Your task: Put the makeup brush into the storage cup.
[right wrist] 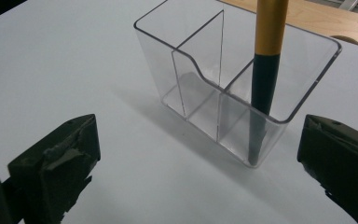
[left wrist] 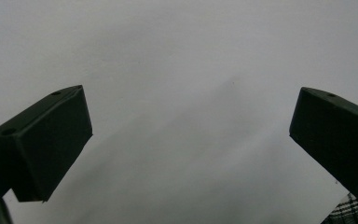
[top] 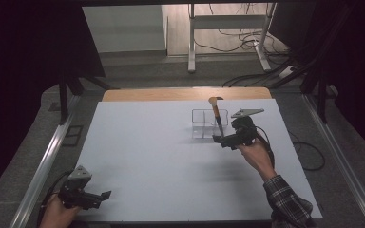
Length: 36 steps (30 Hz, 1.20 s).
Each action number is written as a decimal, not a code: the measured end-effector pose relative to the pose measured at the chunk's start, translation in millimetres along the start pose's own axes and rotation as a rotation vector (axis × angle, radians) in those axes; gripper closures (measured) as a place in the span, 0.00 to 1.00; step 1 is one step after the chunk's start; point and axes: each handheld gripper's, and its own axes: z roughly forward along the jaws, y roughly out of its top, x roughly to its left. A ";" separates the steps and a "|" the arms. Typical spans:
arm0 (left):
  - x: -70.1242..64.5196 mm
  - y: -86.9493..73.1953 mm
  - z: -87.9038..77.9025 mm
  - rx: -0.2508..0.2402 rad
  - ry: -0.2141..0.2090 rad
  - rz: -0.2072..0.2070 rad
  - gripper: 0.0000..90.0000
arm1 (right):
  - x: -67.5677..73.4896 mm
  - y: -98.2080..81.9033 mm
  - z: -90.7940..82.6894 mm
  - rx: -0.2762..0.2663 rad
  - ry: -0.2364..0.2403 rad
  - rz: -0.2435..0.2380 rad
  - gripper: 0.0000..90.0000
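Left gripper (top: 105, 194) rests at the near left corner of the desk (top: 142, 161), jaws spread wide over bare white surface, holding nothing. Toward the far right of the desk stands a clear plastic organiser (right wrist: 223, 88) with thin divider walls; a tool with a dark lower shaft and a yellow-orange upper handle (right wrist: 264, 70) leans in one end compartment, its tip on the compartment floor and its curved top rising well above the rim. Right gripper (top: 218, 139) sits just beside the organiser on its near side, jaws released and apart, empty, pointed at the organiser's near wall. Judgement: the organiser looks light, rigid and smooth, so it is likely to slide or tip if nudged, and the thin walls may crack under a hard squeeze. The tool looks stiff and light; best hold is across the yellow-orange section above the rim, lifting straight up to avoid levering the organiser over.
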 end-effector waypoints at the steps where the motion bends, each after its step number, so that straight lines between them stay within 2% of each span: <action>1: -0.1 0.0 0.1 0.001 0.000 0.001 0.00 | 0.4 -1.0 -0.8 -0.004 0.003 0.006 0.00; 8: 0.0 0.0 -0.1 0.001 0.001 0.000 0.00 | 3.0 -6.3 -6.8 -0.010 0.007 0.015 0.00; 19: 0.0 0.0 -0.1 0.000 -0.001 0.000 0.00 | 6.1 -15.3 -13.0 0.005 -0.004 -0.006 0.00; 36: 0.0 0.1 0.0 0.000 -0.001 0.001 0.00 | 11.2 -30.5 -21.3 0.027 0.007 -0.017 0.00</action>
